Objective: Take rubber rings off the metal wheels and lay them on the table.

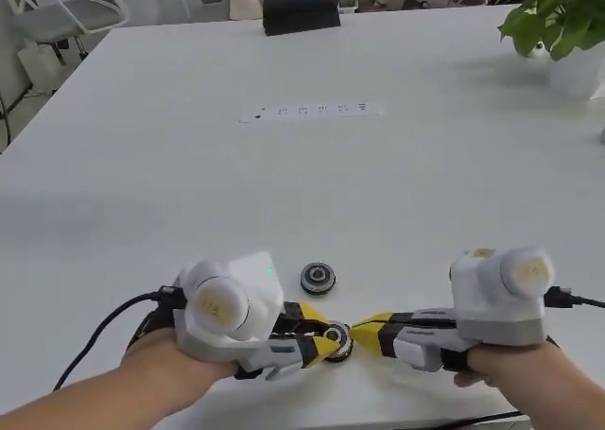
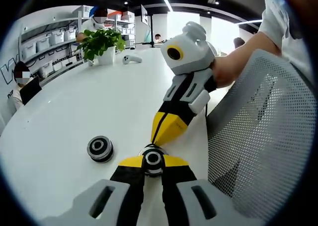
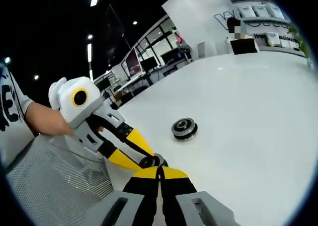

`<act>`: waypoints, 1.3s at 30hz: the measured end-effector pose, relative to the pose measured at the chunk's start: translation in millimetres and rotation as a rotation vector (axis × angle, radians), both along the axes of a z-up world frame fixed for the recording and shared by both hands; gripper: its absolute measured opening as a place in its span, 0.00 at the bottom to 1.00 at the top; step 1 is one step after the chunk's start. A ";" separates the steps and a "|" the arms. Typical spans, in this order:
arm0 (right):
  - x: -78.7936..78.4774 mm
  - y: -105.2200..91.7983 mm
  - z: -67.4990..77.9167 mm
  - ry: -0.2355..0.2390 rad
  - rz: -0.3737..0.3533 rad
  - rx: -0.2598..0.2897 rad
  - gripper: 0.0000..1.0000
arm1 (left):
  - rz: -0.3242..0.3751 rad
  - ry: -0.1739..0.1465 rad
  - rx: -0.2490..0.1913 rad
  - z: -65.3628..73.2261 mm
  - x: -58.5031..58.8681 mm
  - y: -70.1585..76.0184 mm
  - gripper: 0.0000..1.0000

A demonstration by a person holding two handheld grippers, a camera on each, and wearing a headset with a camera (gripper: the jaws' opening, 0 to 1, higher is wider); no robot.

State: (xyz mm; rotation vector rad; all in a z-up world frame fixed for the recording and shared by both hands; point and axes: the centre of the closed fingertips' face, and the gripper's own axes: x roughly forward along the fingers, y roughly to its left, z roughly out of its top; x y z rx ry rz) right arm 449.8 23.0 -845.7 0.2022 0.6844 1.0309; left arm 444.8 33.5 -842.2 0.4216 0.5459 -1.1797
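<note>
A small metal wheel (image 2: 152,159) with a black rubber ring is held just above the table, and my left gripper (image 2: 152,161) is shut on it from both sides. My right gripper (image 3: 159,169) is shut, its yellow tips pressed against the rim of that same wheel (image 3: 150,161); whether they pinch the ring is hidden. In the head view the two grippers meet tip to tip over the held wheel (image 1: 337,339) near the table's front edge, left gripper (image 1: 319,343) and right gripper (image 1: 359,329). A second wheel (image 1: 318,278) lies flat on the table just beyond them.
The white table (image 1: 302,184) stretches far ahead, with a power strip (image 1: 312,111) at its middle. A potted plant (image 1: 553,19) stands at the back right and a dark laptop (image 1: 301,9) at the far edge. A mesh chair back (image 2: 268,136) is close behind the grippers.
</note>
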 end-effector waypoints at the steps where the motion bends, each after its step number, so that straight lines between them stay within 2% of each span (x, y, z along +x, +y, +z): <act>1: -0.1 0.0 0.6 0.015 -0.008 0.013 0.00 | 0.001 0.000 0.001 0.0 0.0 0.0 0.07; 20: -4.3 6.7 4.3 -0.014 0.035 0.011 0.00 | 0.013 0.001 0.007 -0.5 1.0 0.1 0.07; 34: -11.1 14.6 8.6 -0.023 0.076 0.033 0.00 | 0.012 0.002 0.005 -0.4 0.3 0.2 0.07; 35: -16.0 24.6 20.6 -0.019 0.105 0.115 0.00 | 0.012 0.002 0.005 -0.3 0.1 -0.1 0.07; 36: -17.6 31.0 35.1 -0.007 0.103 0.205 0.00 | 0.010 -0.001 0.005 0.0 0.2 -0.2 0.07; 37: -15.4 25.5 20.0 0.001 0.083 0.099 0.00 | 0.011 0.000 0.005 -0.1 -0.3 0.0 0.07; 38: -13.7 28.2 21.1 -0.054 0.112 0.086 0.00 | 0.013 0.001 0.003 0.1 -0.2 0.0 0.07; 39: -13.3 29.2 20.3 -0.027 0.102 0.101 0.00 | 0.012 0.000 0.004 0.1 -0.4 0.1 0.07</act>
